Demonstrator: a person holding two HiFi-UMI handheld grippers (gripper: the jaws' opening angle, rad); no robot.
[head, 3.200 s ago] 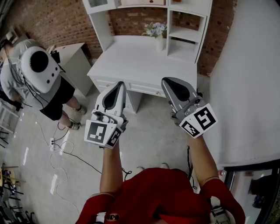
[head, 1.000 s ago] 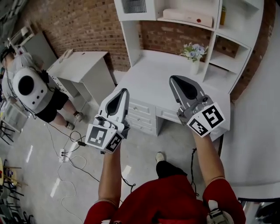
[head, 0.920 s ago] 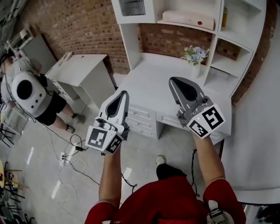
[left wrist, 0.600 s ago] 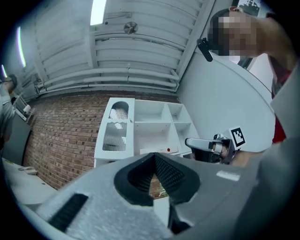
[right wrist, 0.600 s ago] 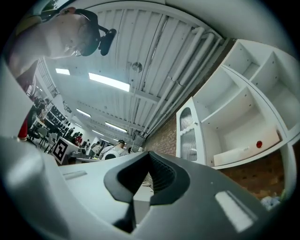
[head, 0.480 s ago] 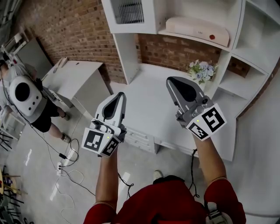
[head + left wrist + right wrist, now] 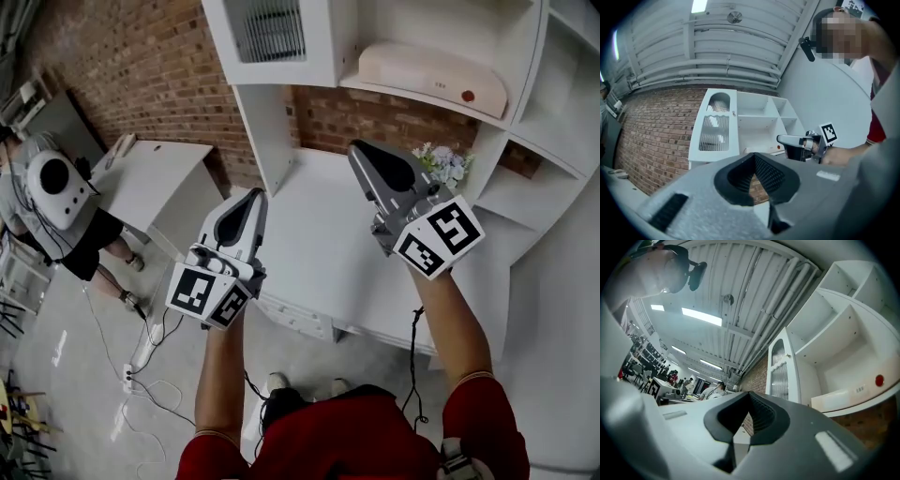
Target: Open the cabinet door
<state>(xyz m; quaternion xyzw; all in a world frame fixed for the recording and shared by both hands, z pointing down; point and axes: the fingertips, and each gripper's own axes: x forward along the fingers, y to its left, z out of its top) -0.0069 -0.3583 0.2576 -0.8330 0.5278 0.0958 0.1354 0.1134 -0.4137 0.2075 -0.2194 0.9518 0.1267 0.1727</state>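
**Both claws closed and empty, cabinet door untouched**

The left claw (image 7: 249, 202) and the right claw (image 7: 367, 157) are held side by side above the white desk (image 7: 319, 248), each pointing toward the hutch (image 7: 525, 112) that stands on it. In each claw's own view the two jaws meet in a tight seam with nothing between them. Neither claw holds anything.

The cabinet door (image 7: 272, 33) is the white panel with a slatted insert that covers the hutch's upper left compartment. It looks shut, flush with the frame, and its small knob (image 7: 733, 113) sits on the edge next to the open shelves. Both claws are well apart from it, lower down and nearer the person (the left claw is the closer of the two).

On the open shelf just right of the door lies a cream box (image 7: 431, 75) with a red dot on its front. A small bunch of flowers (image 7: 442, 164) stands on the desk near the right claw. Behind the hutch runs a brick wall (image 7: 141, 66). To the left are a smaller white desk (image 7: 150, 183) and a second person (image 7: 61, 202), with cables (image 7: 141, 366) trailing across the floor.
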